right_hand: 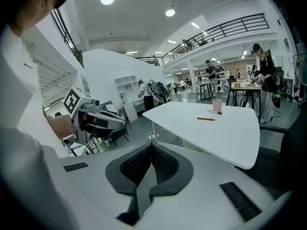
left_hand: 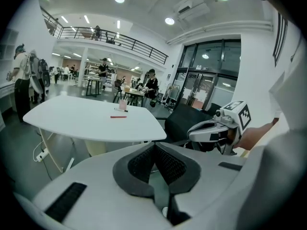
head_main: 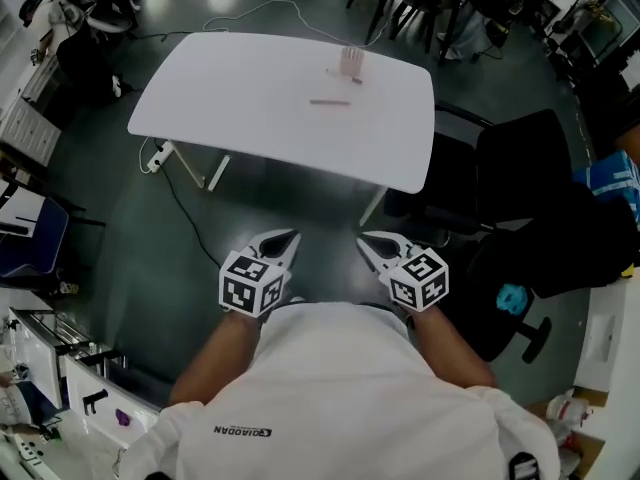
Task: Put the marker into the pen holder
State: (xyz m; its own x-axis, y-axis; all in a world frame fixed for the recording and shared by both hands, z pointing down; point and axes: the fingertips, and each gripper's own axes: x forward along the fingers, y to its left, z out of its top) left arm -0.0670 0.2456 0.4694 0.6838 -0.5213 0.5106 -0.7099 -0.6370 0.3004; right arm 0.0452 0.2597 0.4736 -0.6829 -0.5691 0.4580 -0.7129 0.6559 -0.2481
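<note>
A red marker (head_main: 330, 102) lies flat on the white table (head_main: 250, 108), and also shows in the left gripper view (left_hand: 118, 116) and the right gripper view (right_hand: 205, 119). Just beyond it stands a pale pink pen holder (head_main: 351, 62), upright (right_hand: 217, 105), with a second dark pen (right_hand: 214, 112) lying at its foot. My left gripper (head_main: 290, 238) and right gripper (head_main: 365, 238) hang side by side close to my body, well short of the table's near edge. Both are shut with nothing between the pads (left_hand: 154, 147) (right_hand: 151, 147).
A black office chair (head_main: 520, 168) stands right of the table. A power strip and cable (head_main: 158, 156) lie on the floor by the table's left legs. Shelving (head_main: 40, 368) lines the left side. Several people stand at desks in the background (right_hand: 261, 75).
</note>
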